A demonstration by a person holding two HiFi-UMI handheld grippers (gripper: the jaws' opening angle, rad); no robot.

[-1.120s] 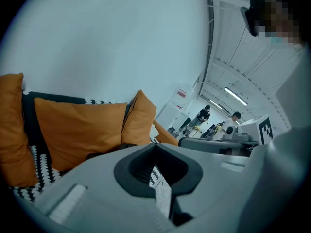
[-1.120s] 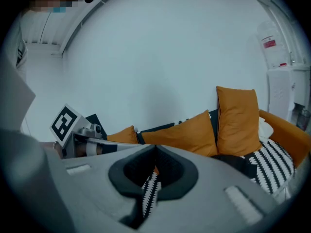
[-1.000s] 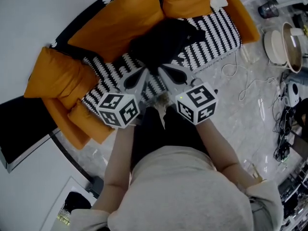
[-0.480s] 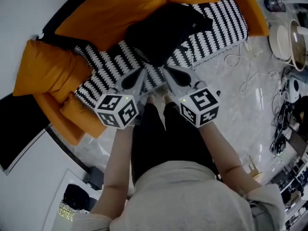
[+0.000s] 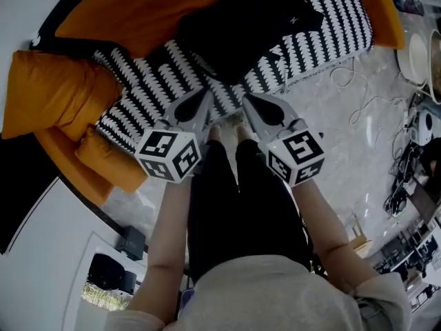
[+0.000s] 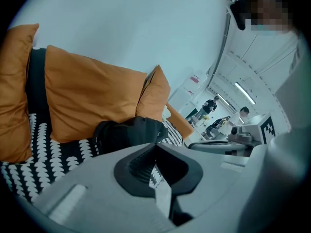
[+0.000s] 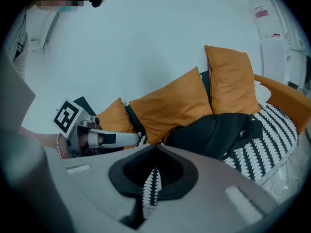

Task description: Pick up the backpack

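Note:
The black backpack (image 5: 248,29) lies on the sofa's black-and-white patterned seat (image 5: 148,88), leaning against the orange back cushions (image 5: 151,12). Both grippers hover side by side just short of the seat's front edge, pointing at the backpack and apart from it. My left gripper (image 5: 205,92) is shut and holds nothing; my right gripper (image 5: 247,99) is the same. In the left gripper view the backpack (image 6: 129,132) sits beyond the closed tips (image 6: 156,144). The right gripper view shows the backpack (image 7: 218,132) up and to the right of its closed tips (image 7: 156,147).
An orange cushion (image 5: 52,92) fills the sofa's left end. White cables (image 5: 358,88) trail over the marble floor to the right, near pots and dark clutter (image 5: 406,178). My legs (image 5: 238,205) stand close to the sofa's front. People stand far off (image 6: 211,106).
Both grippers have sunk toward the sofa's front edge and stayed shut. The sofa and backpack sit larger and higher in the head view.

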